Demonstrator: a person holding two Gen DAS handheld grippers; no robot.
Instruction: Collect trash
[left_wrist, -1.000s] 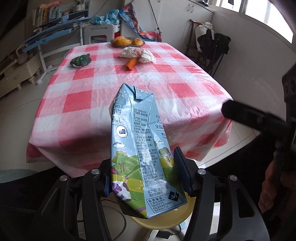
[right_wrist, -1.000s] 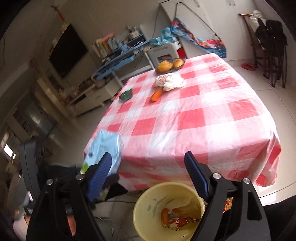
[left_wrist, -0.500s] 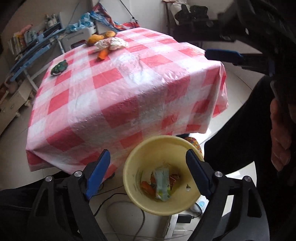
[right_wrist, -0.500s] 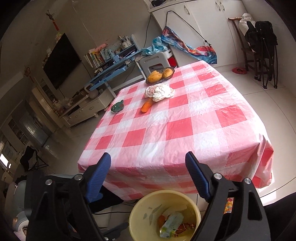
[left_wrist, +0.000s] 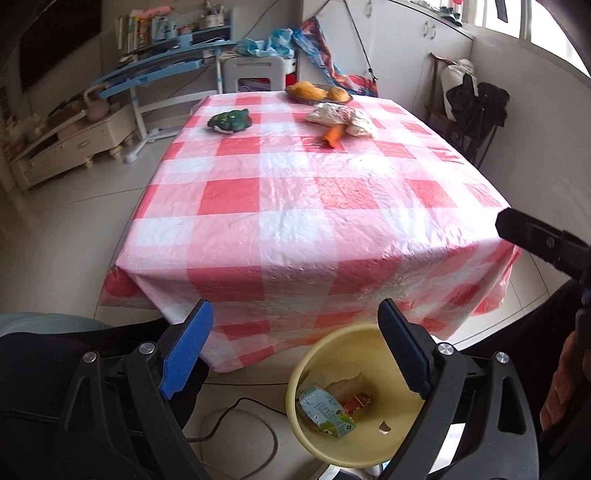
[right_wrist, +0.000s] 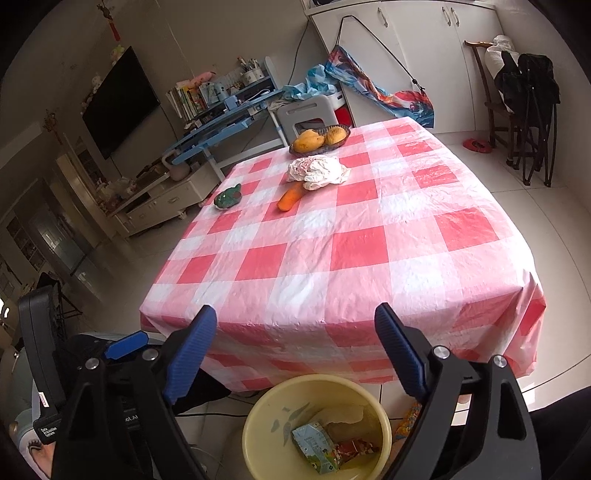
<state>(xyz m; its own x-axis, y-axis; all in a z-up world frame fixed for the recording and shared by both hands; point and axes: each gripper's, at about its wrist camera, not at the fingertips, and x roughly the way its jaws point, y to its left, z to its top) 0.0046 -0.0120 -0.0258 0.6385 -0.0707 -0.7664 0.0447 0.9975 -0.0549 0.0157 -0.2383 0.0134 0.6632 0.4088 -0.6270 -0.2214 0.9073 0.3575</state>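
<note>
A yellow bin (left_wrist: 306, 373) (right_wrist: 258, 417) stands on the floor below the table's near edge. A milk carton (left_wrist: 325, 410) (right_wrist: 314, 446) lies inside it with other scraps. On the red-checked table (left_wrist: 295, 206) (right_wrist: 351, 243) lie a crumpled white wrapper (left_wrist: 341, 118) (right_wrist: 317, 171) and a carrot (left_wrist: 332, 136) (right_wrist: 290, 197) at the far end. My left gripper (left_wrist: 295, 343) is open and empty above the bin. My right gripper (right_wrist: 295, 350) is open and empty over the near table edge.
A green frog figure (left_wrist: 229, 120) (right_wrist: 228, 196) and a dish of mangoes (left_wrist: 318, 92) (right_wrist: 319, 138) sit on the far part of the table. A cable (left_wrist: 236, 410) lies on the floor by the bin. A chair with dark clothes (right_wrist: 528, 96) stands at the right wall.
My left gripper let go of the milk carton, which now lies in the bin. The gripper opened and has tilted back up toward the table. The right gripper stayed open.
</note>
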